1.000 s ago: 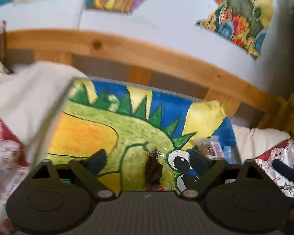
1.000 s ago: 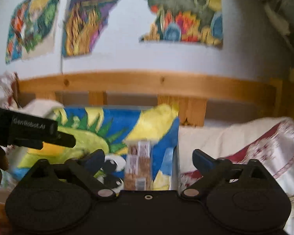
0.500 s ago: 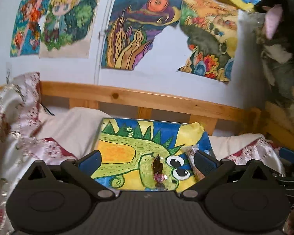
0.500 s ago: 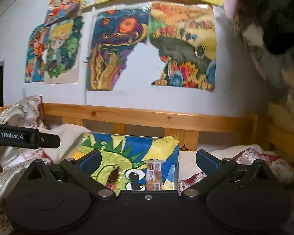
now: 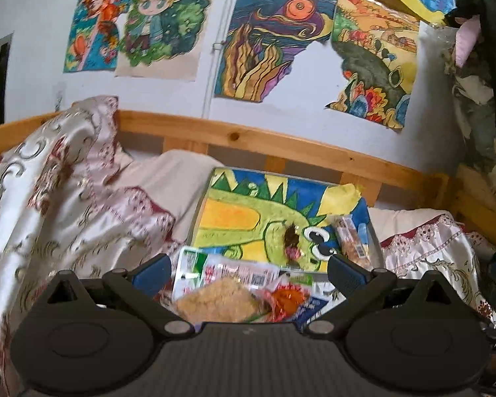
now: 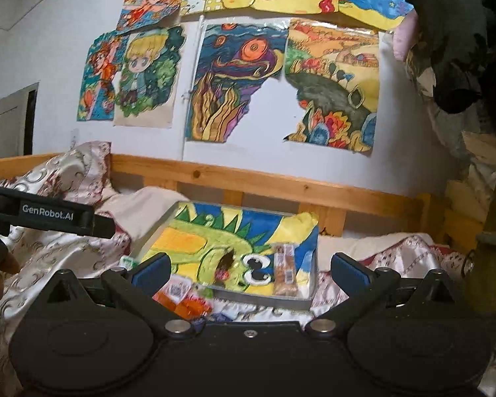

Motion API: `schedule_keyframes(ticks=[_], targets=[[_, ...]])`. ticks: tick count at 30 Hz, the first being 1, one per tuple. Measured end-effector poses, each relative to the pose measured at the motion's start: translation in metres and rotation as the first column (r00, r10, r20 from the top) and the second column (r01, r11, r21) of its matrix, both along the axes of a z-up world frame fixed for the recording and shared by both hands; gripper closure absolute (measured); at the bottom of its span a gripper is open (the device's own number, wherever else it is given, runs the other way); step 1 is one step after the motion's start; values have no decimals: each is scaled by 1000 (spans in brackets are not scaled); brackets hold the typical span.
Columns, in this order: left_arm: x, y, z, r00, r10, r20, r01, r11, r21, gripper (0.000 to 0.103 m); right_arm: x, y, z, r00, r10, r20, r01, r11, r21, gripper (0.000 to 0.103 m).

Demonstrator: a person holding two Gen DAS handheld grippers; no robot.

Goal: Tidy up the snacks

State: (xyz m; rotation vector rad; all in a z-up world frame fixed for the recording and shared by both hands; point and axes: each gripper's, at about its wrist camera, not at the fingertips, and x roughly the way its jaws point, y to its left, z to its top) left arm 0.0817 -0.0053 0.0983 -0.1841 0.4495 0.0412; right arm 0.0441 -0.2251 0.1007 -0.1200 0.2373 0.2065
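Observation:
A tray lined with a dinosaur drawing (image 5: 234, 211) (image 6: 195, 241) lies on the bed. On it lie a dark wrapped snack (image 5: 291, 240) (image 6: 224, 266) and a clear-wrapped snack bar (image 5: 349, 241) (image 6: 285, 274). A pile of snack packets (image 5: 228, 294) (image 6: 182, 297) lies on the bedding in front of the tray. My left gripper (image 5: 249, 274) is open and empty, just above the pile. My right gripper (image 6: 249, 273) is open and empty, before the tray's near edge. The left gripper's body (image 6: 46, 213) shows at the left of the right wrist view.
A patterned satin quilt (image 5: 56, 192) is bunched up on the left. A wooden bed rail (image 5: 281, 145) runs behind the tray under a wall of drawings (image 5: 268, 39). Dark clothes (image 6: 456, 33) hang at the upper right beside a wooden post.
Both grippers have pulled back from the tray and stayed open. The snack pile in front of the tray has come into view. The two snacks on the tray have not moved.

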Motion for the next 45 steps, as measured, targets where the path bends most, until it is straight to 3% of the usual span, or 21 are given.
schedule_keyframes(ticks=[6,12,25,45], targets=[[-19,-2,-14,999,46,-29,-48,997,-60,1,-13,-3,-21,995,-43,-92,41,999,-20,1],[-35,1,-26,996,82,-38,-85,994,-65,1,-23,-5,-34,987,-50,-155,45,999,-30,1],[-48,-5,-63,987,69,-145,-62,997,52,1,-29,7,-57,962,-15,-272,0,999,-53,1],[-48,-8,-67,988,53,-143,-44,997,67,1,-24,6,-61,958,-27,-285,9,998,-64,1]])
